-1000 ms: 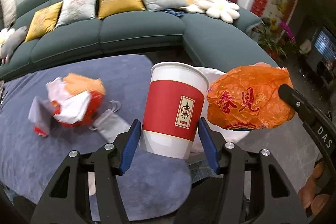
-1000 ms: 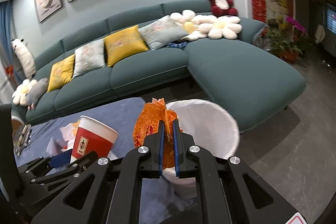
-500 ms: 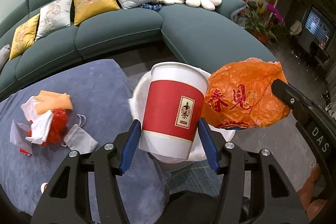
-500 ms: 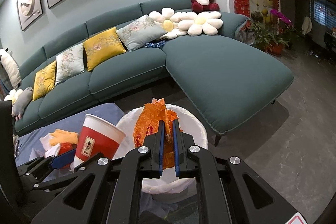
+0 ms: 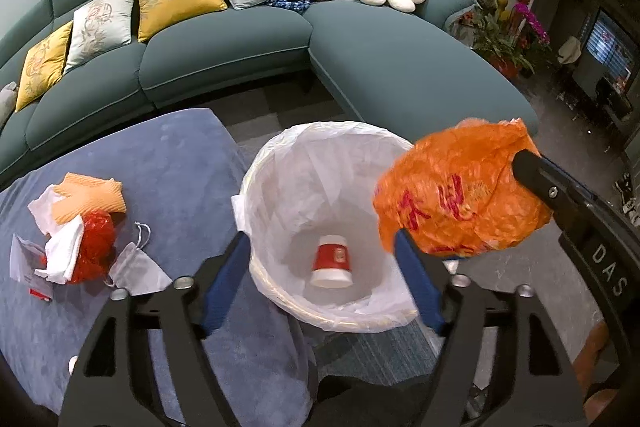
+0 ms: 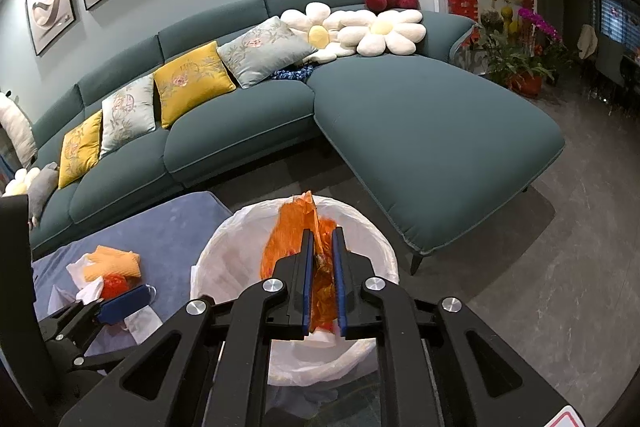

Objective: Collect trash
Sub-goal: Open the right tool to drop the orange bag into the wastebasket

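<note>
A white-lined trash bin (image 5: pixel 256 179) stands on the floor by the blue rug. The red paper cup (image 5: pixel 332 261) lies at the bottom of the bin. My left gripper (image 5: pixel 320 259) is open and empty above the bin's near rim. My right gripper (image 6: pixel 321 267) is shut on an orange plastic bag (image 6: pixel 288 235) and holds it over the bin (image 6: pixel 224 247). The bag (image 5: pixel 460 191) also shows at the right of the left wrist view, above the bin's right rim.
A pile of trash (image 5: pixel 76 223) of orange, red and white pieces lies on the blue rug (image 5: pixel 168 163) left of the bin. A teal sectional sofa (image 5: pixel 240 39) with cushions stands behind. Plants (image 6: pixel 516 63) stand at the far right on the grey floor.
My left gripper has opened and let go of the red cup, which has dropped into the bin. Both grippers have moved right over the bin. The right gripper still holds the orange bag.
</note>
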Tool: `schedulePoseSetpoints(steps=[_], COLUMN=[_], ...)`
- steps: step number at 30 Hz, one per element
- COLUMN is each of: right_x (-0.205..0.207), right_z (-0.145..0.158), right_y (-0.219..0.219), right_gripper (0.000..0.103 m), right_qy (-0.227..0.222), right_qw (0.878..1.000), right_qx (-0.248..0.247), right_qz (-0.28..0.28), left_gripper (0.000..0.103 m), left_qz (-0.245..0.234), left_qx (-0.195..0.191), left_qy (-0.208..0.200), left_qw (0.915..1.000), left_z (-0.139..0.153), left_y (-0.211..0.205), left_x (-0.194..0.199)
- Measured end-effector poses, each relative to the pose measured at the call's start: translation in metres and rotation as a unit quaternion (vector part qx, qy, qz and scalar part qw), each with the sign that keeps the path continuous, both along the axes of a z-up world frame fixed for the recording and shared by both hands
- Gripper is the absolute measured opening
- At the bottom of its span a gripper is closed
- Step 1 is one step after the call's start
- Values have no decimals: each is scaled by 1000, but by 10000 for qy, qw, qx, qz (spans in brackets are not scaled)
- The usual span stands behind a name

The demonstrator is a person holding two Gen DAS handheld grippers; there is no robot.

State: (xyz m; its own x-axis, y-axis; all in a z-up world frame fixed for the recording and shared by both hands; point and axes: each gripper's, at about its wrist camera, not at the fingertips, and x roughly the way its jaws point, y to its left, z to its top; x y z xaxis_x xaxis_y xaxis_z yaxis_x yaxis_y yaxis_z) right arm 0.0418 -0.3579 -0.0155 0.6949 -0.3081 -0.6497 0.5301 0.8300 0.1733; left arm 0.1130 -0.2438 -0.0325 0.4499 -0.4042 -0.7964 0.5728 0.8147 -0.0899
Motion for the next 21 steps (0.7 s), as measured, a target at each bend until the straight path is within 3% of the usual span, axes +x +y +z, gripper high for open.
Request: schedulePoseSetpoints(steps=[4, 7, 21], right_x=[4, 4, 1], right_z=[0, 2, 25], right_y=[1, 3, 44], right_gripper=[13, 24, 41], right_qy=[26, 22, -81], right_qw=[10000, 10000, 9992], right_qx=[9, -34, -252], right_qz=[52, 39, 295], left_gripper=[73, 73, 83], left_qz=[102, 190, 831], left_qx=[-2, 1, -99], left_qy=[33, 24, -89], left_qw=[9999, 9998, 9965], left_z=[-2, -1, 12], left_y=[9, 18, 79], left_x=[4, 6, 10])
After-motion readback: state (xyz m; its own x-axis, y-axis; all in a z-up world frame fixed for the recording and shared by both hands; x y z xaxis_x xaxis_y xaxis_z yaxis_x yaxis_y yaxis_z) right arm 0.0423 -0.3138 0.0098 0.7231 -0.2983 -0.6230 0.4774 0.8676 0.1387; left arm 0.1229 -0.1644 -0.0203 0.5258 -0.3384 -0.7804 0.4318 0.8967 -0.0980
